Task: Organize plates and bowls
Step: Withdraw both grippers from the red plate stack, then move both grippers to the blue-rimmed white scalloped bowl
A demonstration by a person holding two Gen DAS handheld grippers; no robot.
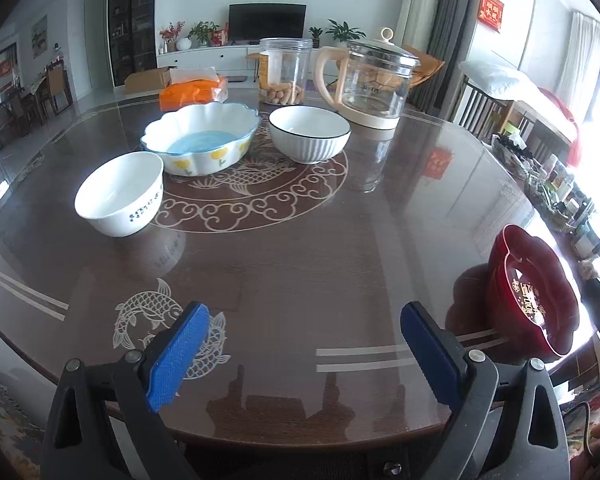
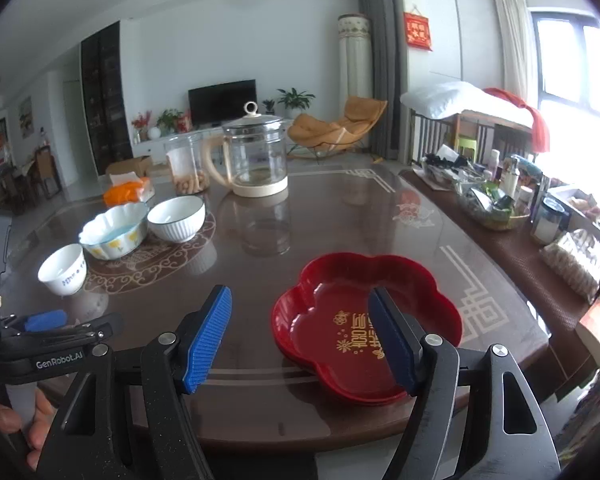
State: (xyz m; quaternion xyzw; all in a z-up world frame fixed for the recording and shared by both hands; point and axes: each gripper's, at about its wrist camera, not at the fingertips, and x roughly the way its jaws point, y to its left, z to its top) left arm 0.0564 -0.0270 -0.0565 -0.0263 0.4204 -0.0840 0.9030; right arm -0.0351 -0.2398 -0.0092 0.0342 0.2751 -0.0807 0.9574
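Note:
A red flower-shaped plate (image 2: 364, 320) with gold lettering lies near the table's front edge; it looks like a stack of such plates. My right gripper (image 2: 300, 336) hovers over its left part, open and holding nothing. The same plate (image 1: 536, 292) shows at the far right of the left wrist view. My left gripper (image 1: 304, 354) is open above bare tabletop. Farther back stand a small white bowl (image 1: 118, 194), a scalloped bowl with blue inside and yellow flowers (image 1: 200, 138), and a ribbed white bowl with a dark rim (image 1: 309, 134).
A glass kettle (image 1: 374, 80) and a clear jar of snacks (image 1: 285, 72) stand at the back of the brown table (image 1: 300, 256), with an orange tissue pack (image 1: 192, 92) beside them. A cluttered side shelf (image 2: 500, 200) runs along the right.

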